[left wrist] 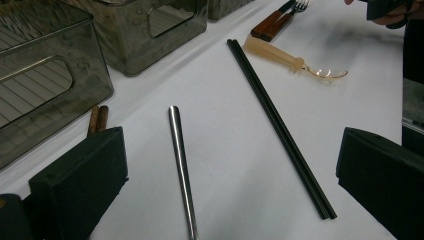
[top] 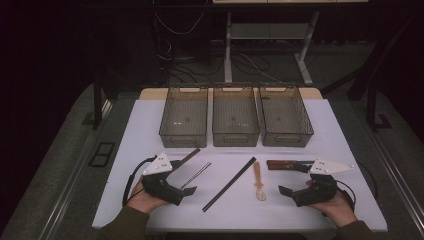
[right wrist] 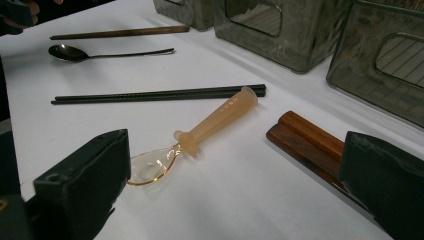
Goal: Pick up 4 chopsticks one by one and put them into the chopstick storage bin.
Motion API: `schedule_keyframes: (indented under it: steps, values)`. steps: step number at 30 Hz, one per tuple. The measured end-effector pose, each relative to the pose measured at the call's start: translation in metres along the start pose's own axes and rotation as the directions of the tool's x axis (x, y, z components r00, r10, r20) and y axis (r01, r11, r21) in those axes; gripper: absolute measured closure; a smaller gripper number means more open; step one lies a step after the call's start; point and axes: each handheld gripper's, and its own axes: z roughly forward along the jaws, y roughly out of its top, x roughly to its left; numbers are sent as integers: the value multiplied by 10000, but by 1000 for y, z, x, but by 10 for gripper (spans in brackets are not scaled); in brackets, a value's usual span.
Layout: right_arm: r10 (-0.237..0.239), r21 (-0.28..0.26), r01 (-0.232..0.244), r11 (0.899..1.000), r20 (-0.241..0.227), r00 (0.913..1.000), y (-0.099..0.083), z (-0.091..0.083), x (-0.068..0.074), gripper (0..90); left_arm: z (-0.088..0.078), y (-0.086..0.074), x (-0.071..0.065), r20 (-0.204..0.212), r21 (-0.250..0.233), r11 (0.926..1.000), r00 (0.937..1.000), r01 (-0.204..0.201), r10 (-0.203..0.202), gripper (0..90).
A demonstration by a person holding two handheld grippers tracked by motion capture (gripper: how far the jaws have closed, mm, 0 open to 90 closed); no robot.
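Cutlery (top: 259, 181) lies between low, inward-angled, open left gripper (top: 186, 191) and right gripper (top: 286, 190).

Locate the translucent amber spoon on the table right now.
In the high view the amber spoon lies right of centre on the white table, between the black chopsticks and the right tool, bowl end toward the person.

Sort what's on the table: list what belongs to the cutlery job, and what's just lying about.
Part of the job:
metal spoon
black chopsticks
amber spoon
wooden-handled forks
brown chopsticks
three bins
left gripper, right gripper, both open

Lying about:
cables on the floor beyond the table
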Motion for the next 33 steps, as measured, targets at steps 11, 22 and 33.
schedule_keyframes:
  steps: [11, 22, 33]
  values:
    - [-71, -46, 71, 10000, -6, 10000, 1, 1, 2, 7, -1, 6, 6, -164, 83, 9999, 9998, -88, 90, 0]
    - [18, -42, -18, 10000, -13, 10000, 2, 4, 2, 7, -5, 10, 19, -290, 20, 10000, 9995, -80, 80, 62]
    - [-69, 8, 69, 10000, -68, 10000, 1, 5, 5, 7, -11, 9, 32, -469, -155, 9999, 9989, 59, -66, 154]
